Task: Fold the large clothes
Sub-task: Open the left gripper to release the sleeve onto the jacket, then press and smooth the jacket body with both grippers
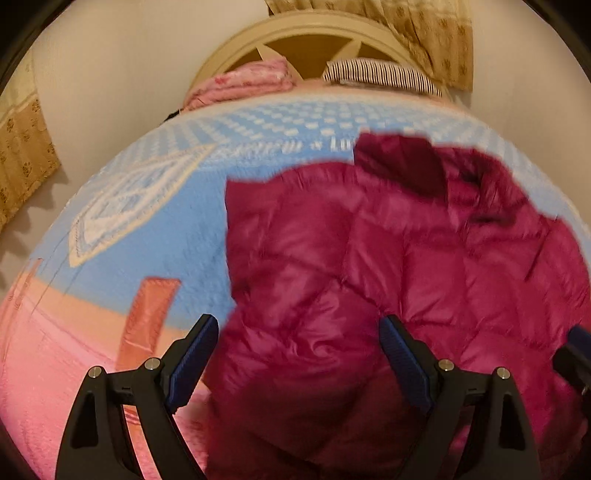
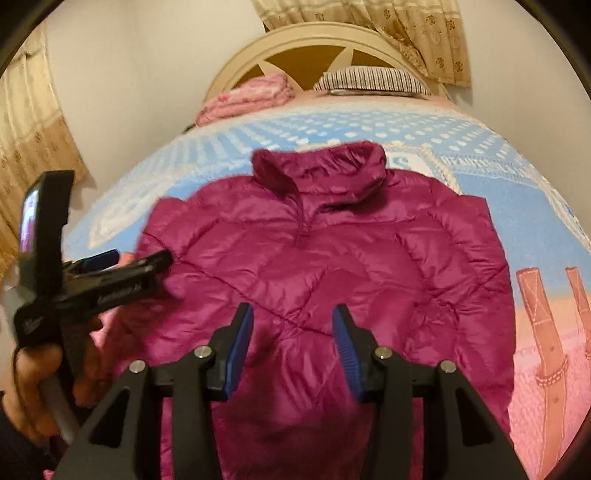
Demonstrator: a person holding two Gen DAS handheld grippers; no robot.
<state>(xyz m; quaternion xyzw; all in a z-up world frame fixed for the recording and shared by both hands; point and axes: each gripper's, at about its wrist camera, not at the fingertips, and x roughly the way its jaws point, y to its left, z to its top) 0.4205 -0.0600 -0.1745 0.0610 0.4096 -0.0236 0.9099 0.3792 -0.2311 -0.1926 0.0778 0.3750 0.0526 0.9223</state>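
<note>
A magenta quilted puffer jacket (image 2: 332, 251) lies spread on the bed, collar (image 2: 321, 166) toward the headboard. My right gripper (image 2: 292, 310) hovers over its lower middle; the jaws stand apart and the pads grip nothing. My left gripper (image 1: 299, 321) is wide open above the jacket's (image 1: 369, 258) near left part, holding nothing. In the right wrist view the left gripper (image 2: 142, 256) shows at the jacket's left edge, held by a hand (image 2: 33, 376). A bit of the right gripper shows at the left wrist view's right edge; this view is blurred.
A blue and pink blanket (image 2: 535, 206) covers the bed (image 1: 147, 240). At the head lie a folded pink blanket (image 2: 247, 96) and a striped pillow (image 2: 369, 81) against a cream headboard (image 2: 306, 40). Curtains (image 2: 424, 33) hang behind and at the left.
</note>
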